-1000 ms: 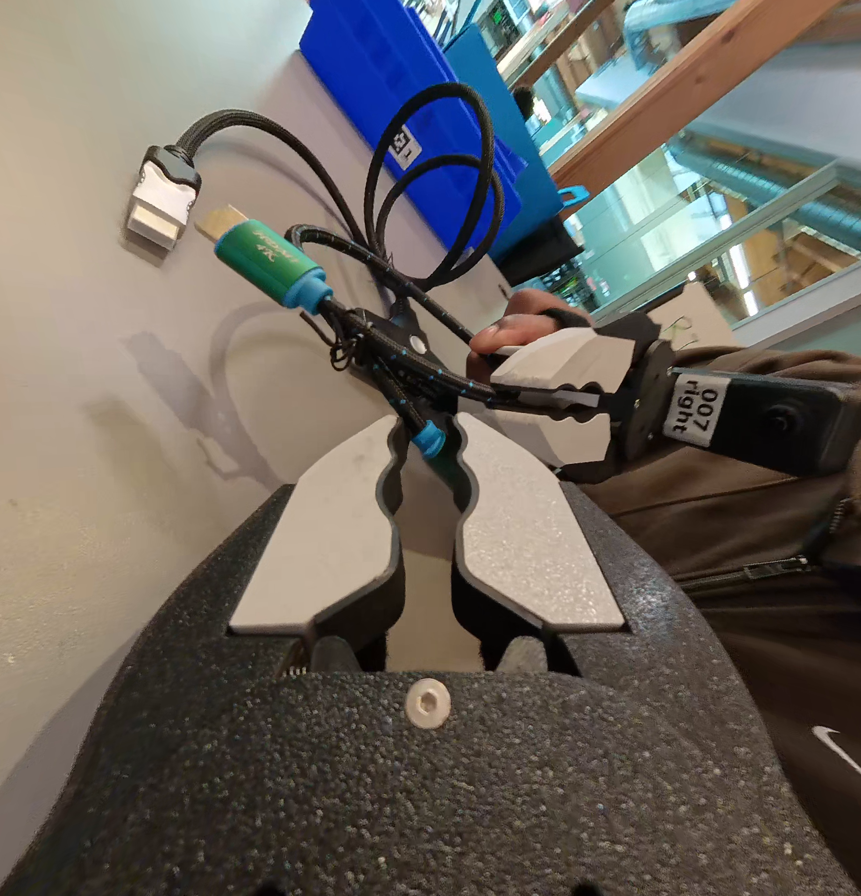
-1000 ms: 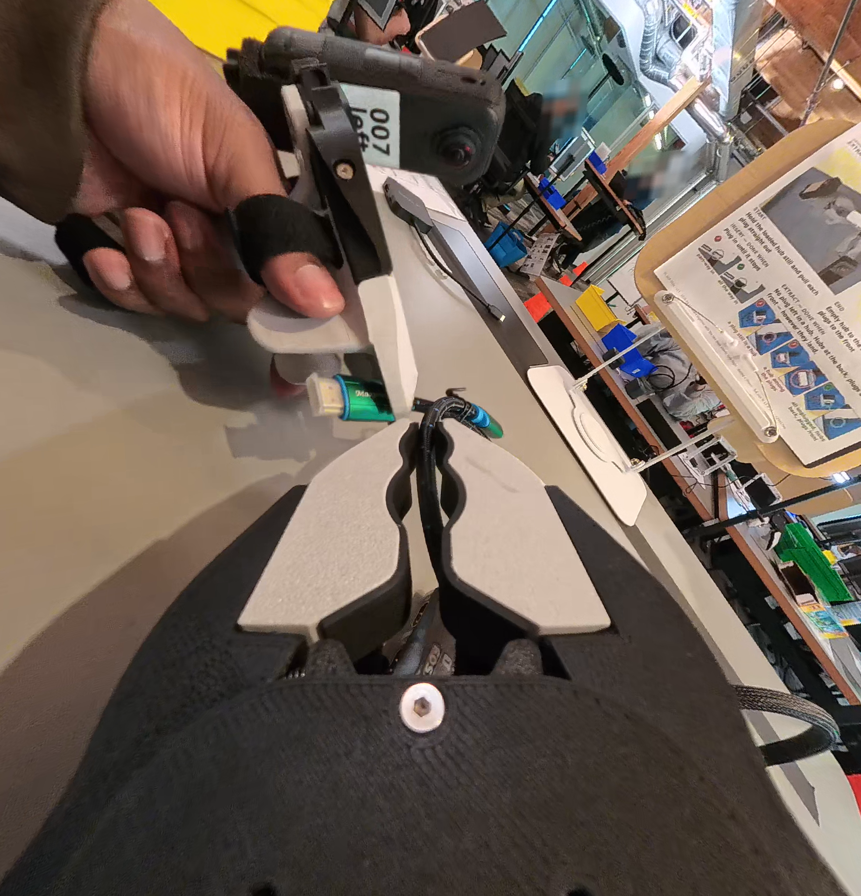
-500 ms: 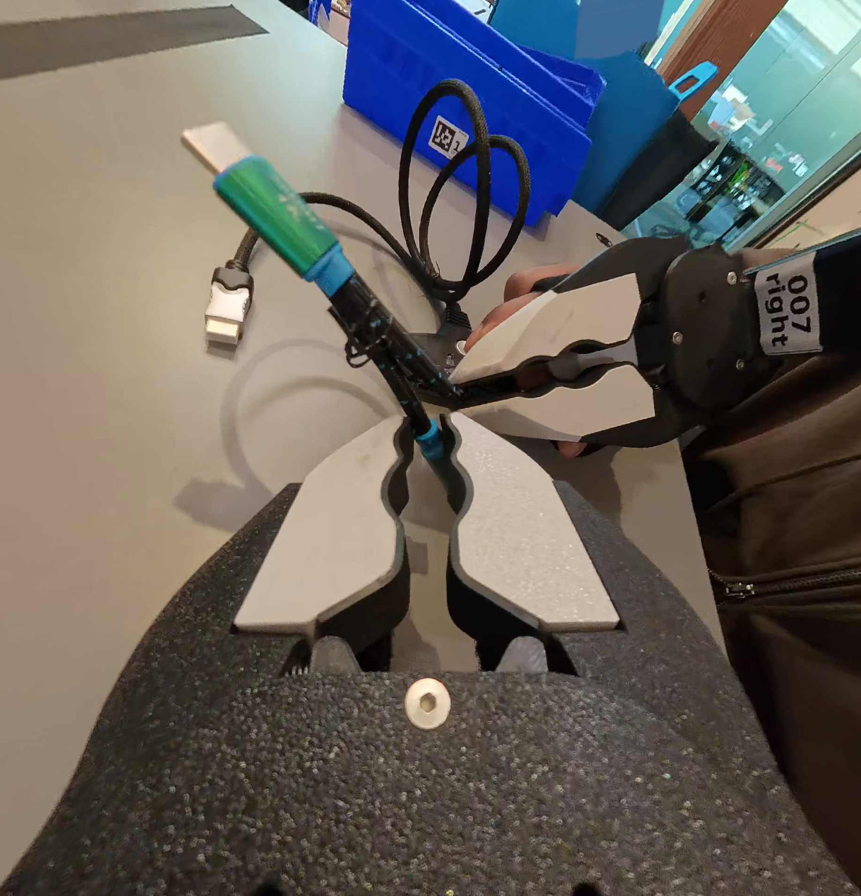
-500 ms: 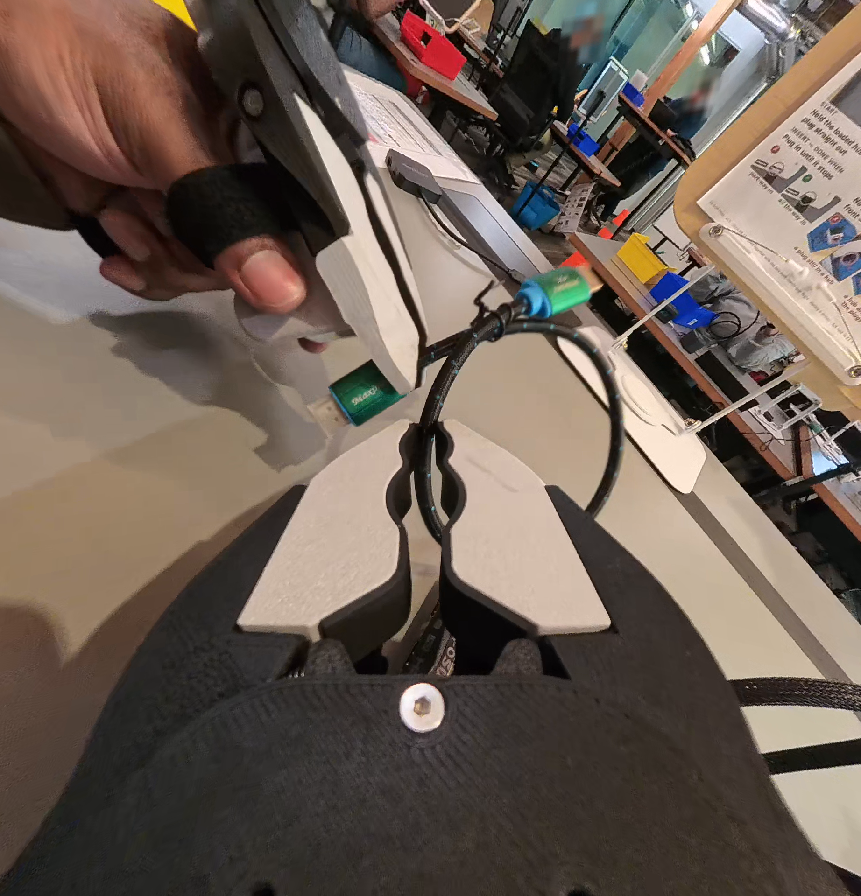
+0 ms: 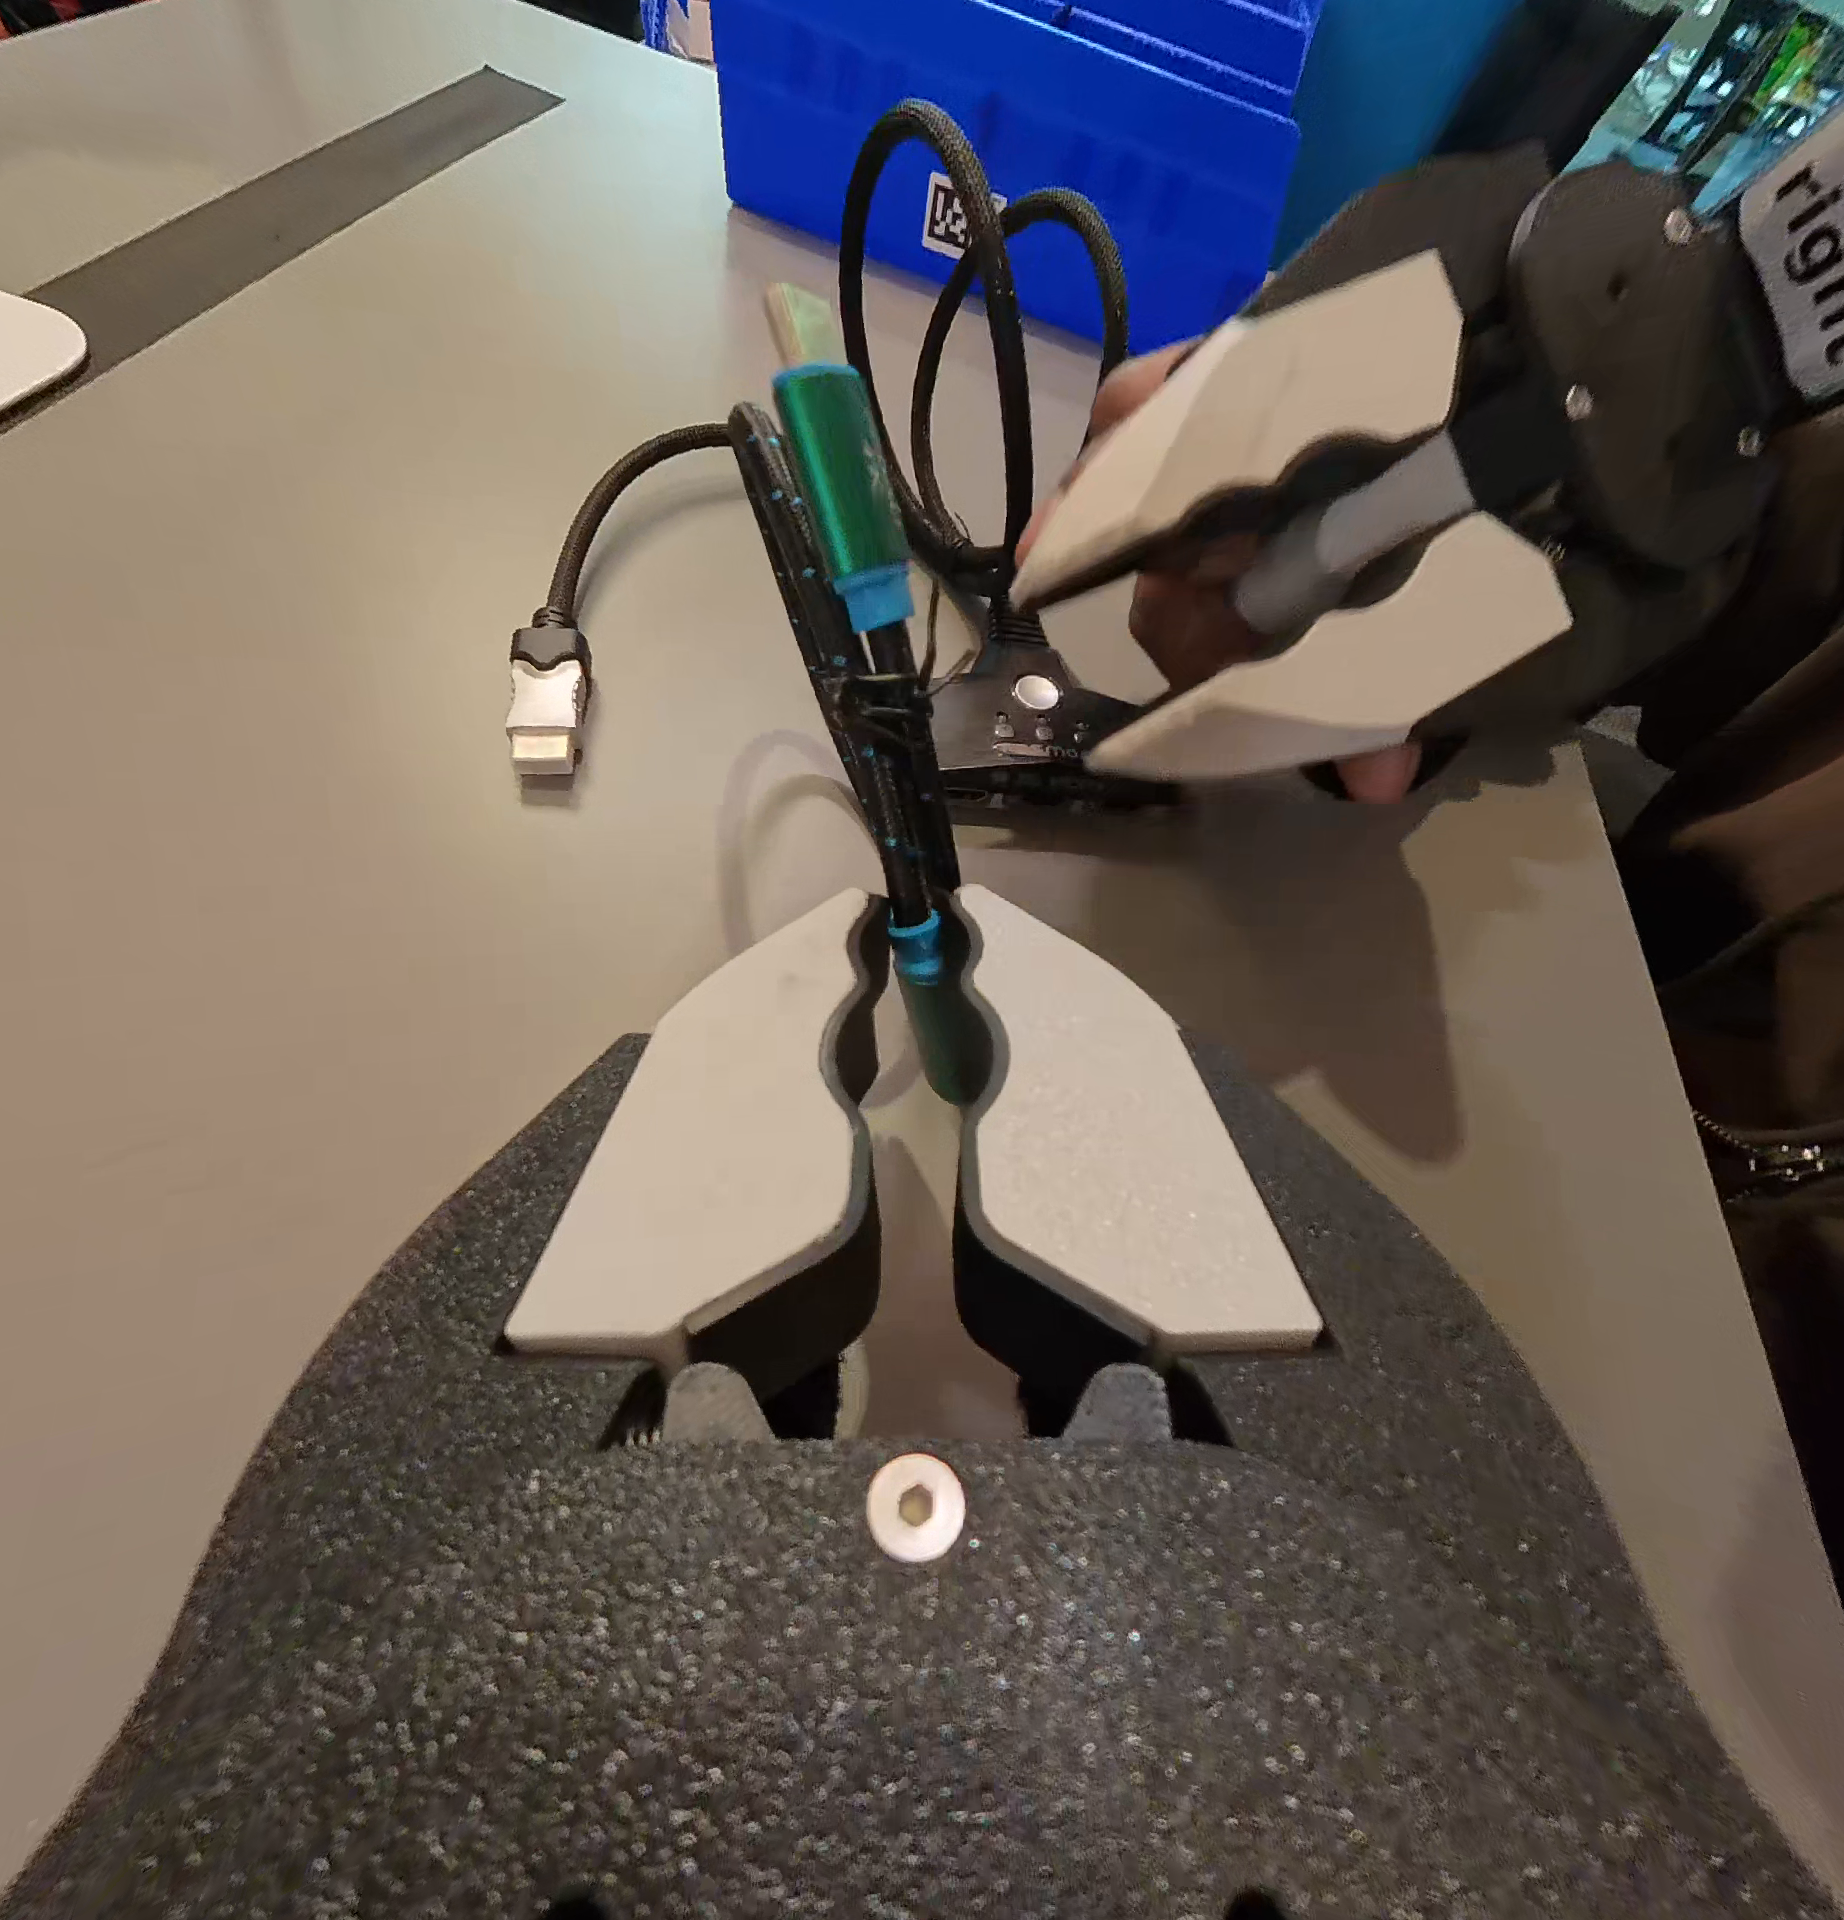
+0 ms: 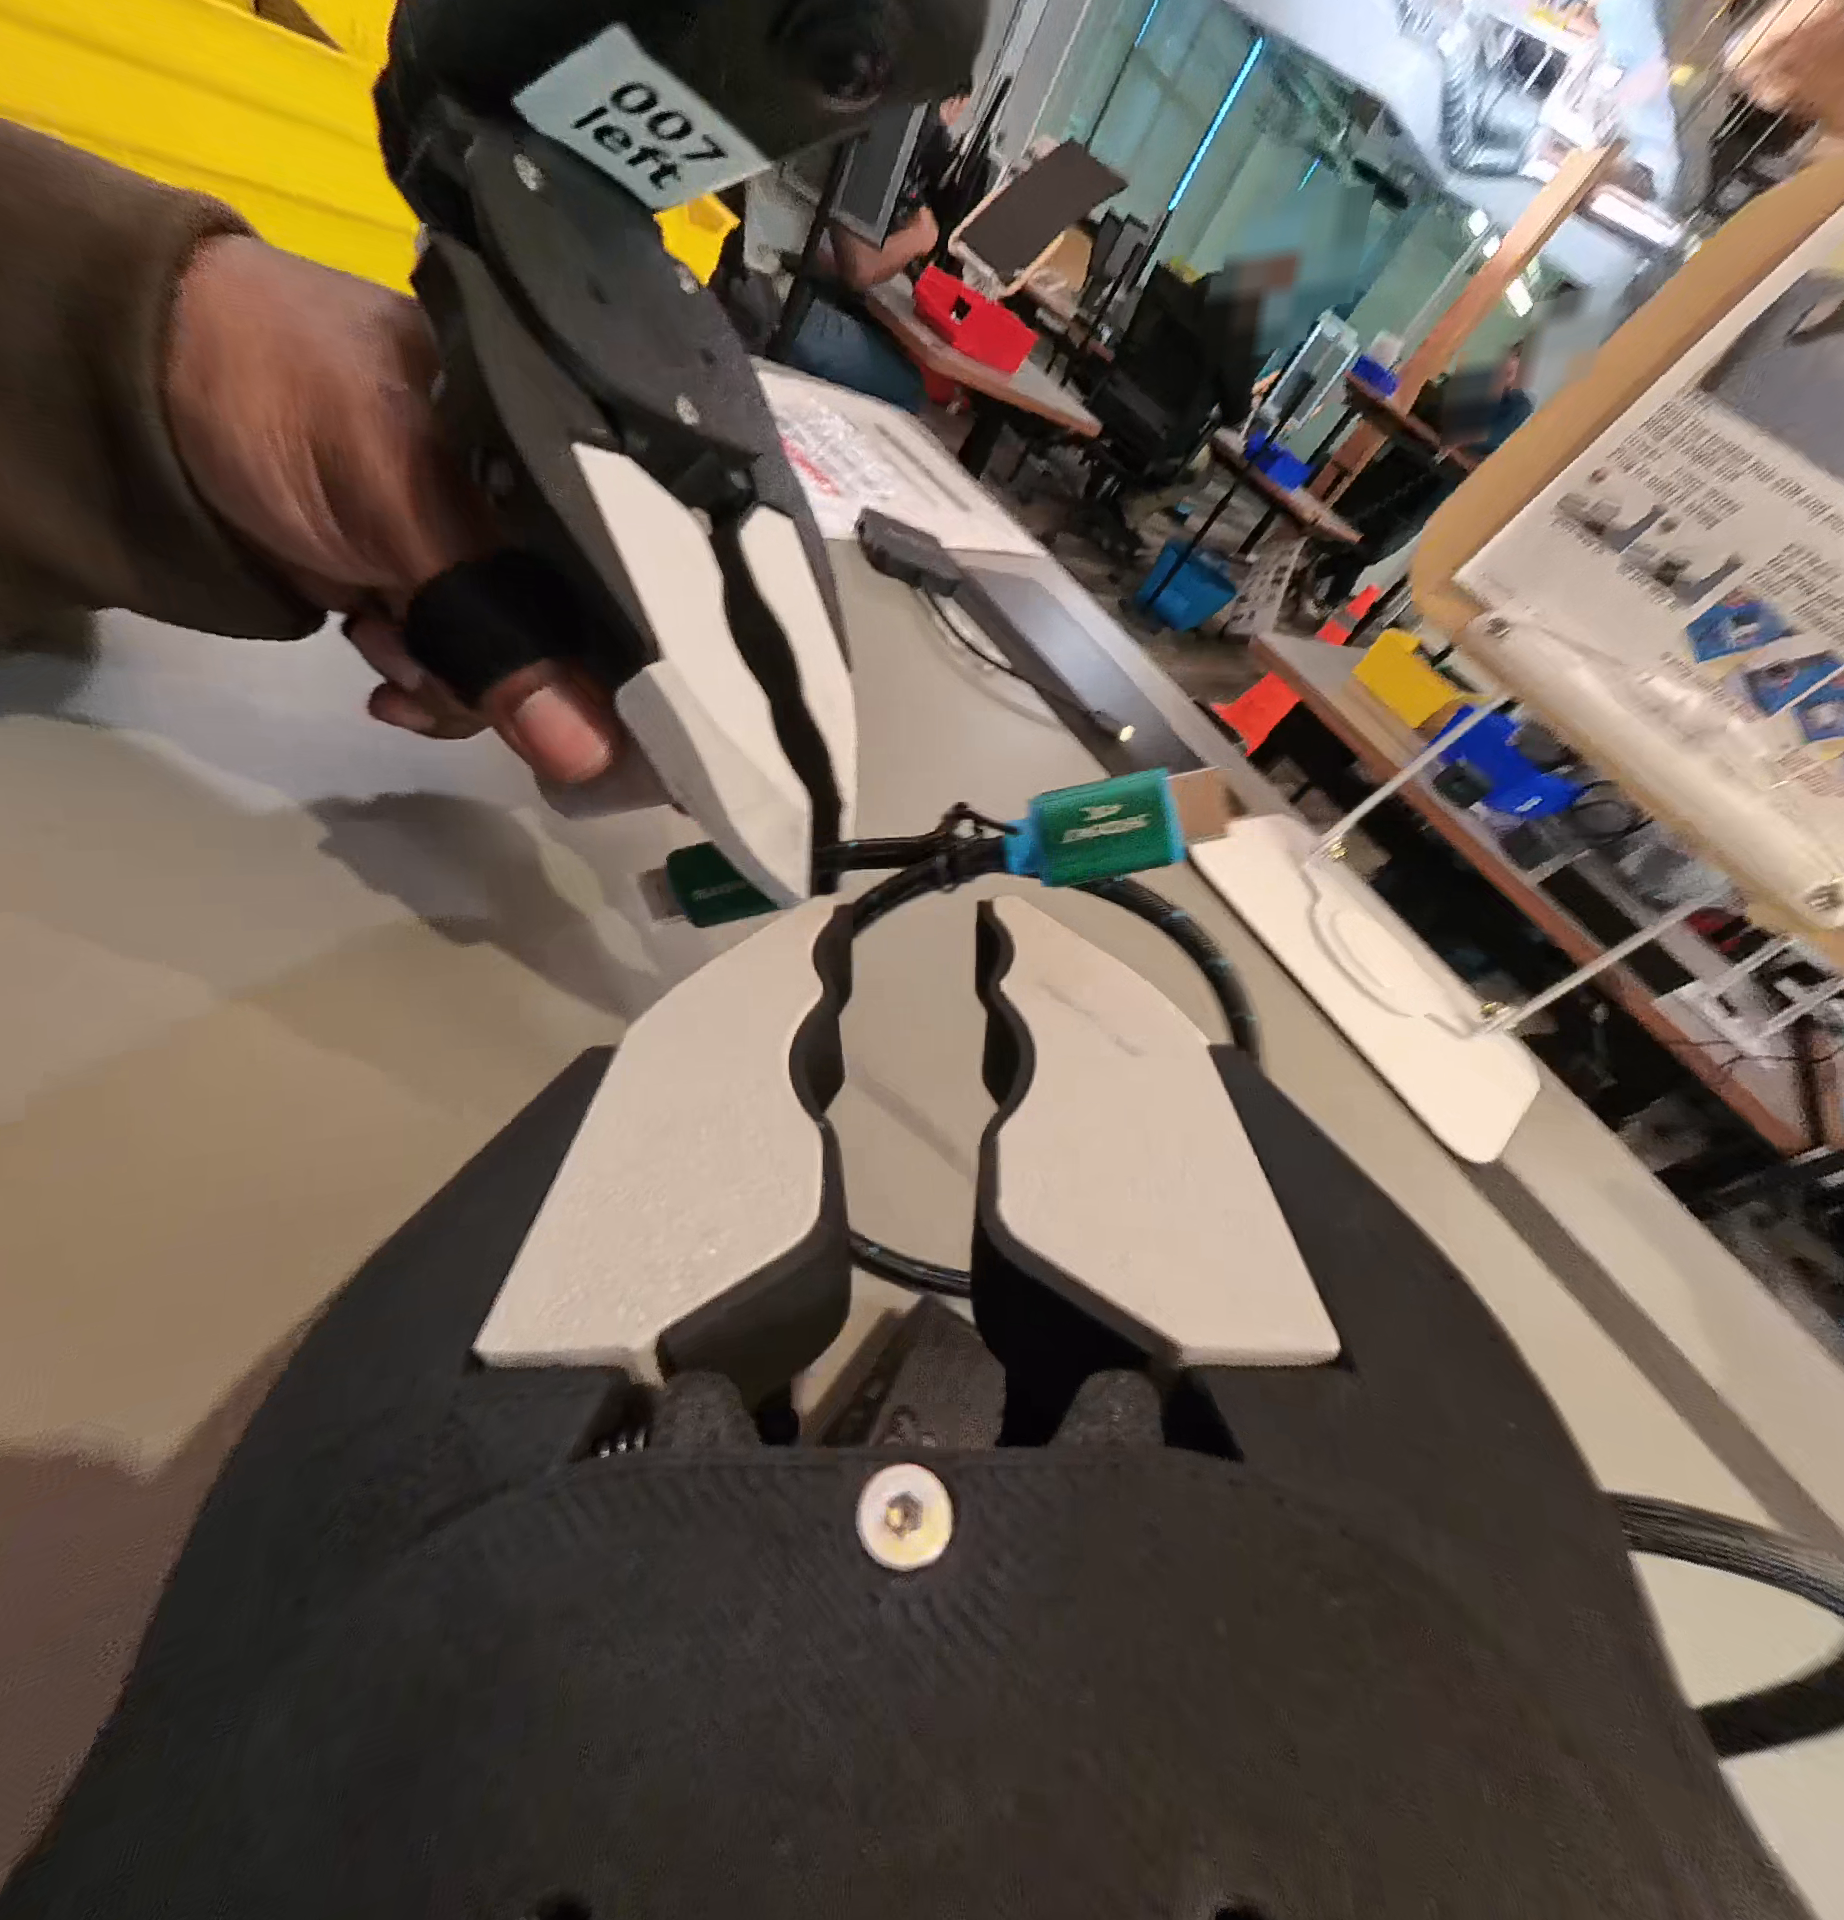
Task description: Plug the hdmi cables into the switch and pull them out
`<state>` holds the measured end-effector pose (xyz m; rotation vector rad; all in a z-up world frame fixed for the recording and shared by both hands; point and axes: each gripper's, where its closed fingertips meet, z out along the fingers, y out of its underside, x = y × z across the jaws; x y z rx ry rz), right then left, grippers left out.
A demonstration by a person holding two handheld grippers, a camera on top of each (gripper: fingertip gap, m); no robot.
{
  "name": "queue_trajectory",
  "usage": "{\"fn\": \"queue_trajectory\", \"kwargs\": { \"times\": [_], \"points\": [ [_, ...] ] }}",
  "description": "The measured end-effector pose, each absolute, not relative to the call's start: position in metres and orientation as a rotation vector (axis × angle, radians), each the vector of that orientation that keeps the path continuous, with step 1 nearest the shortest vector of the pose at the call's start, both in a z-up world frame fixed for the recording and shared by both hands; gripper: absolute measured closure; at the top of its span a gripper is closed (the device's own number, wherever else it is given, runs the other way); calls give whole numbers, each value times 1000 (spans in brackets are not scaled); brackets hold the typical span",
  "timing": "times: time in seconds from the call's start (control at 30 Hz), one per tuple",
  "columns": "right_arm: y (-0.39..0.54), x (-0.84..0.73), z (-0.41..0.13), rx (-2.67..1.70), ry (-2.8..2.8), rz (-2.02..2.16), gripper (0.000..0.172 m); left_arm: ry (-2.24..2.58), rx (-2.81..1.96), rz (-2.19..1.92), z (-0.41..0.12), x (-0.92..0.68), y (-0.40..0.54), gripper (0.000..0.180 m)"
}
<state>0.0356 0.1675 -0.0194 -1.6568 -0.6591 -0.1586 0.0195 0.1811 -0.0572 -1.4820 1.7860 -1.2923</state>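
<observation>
My left gripper (image 5: 913, 904) is shut on a green plug with a blue collar (image 5: 928, 997), at one end of a black braided cable (image 5: 897, 790) that is tied in a bundle. The cable's other green plug (image 5: 840, 488) sticks up beyond it. My right gripper (image 6: 913, 925) is open. The cable's loop (image 6: 1209, 977) passes by its left fingertip, not pressed between the pads. In the right wrist view the left gripper (image 6: 809, 873) holds its green plug (image 6: 705, 883), and the free plug (image 6: 1100, 831) points right. The right gripper (image 5: 1063, 675) hovers over a black hub box (image 5: 1032, 727) on the grey table (image 5: 274, 935).
A second black cable with a white plug (image 5: 544, 707) lies on the table to the left. A blue bin (image 5: 1001, 104) stands behind. A white plate (image 6: 1365, 997), an instruction board on a wooden stand (image 6: 1676, 582) and a yellow bin (image 6: 170, 125) are nearby. My hands' fingertips stand some 5 centimetres from each other.
My right gripper has opened and let go of the cable it was pinching. My left gripper has stayed shut on the green plug and has tilted, so that the bundle now stands more upright.
</observation>
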Motion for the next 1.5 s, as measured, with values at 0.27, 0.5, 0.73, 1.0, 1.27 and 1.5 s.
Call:
{"fn": "queue_trajectory", "kwargs": {
  "times": [0.27, 0.5, 0.73, 1.0, 1.27, 1.5],
  "points": [
    [170, 59, 9, -1630, -526, -34, 125, 1846, -1385, -1246, -51, 16, 176, 171],
    [165, 76, 10, -1391, -990, -667, 119, 1933, -1336, -1190, -52, 13, 165, 170],
    [152, 55, 10, -1126, -1270, -1043, 113, 1980, -1333, -1116, -46, 11, 152, 170],
    [153, 55, 8, -1136, -1292, -1117, 138, 2033, -1267, -1081, -44, 12, 136, 170],
    [155, 63, 5, -1249, -1243, -1016, 139, 2019, -1274, -1149, -43, 11, 136, 170],
    [152, 63, 6, -1300, -1234, -924, 141, 2034, -1262, -1219, -38, 6, 131, 170]
  ]
}}
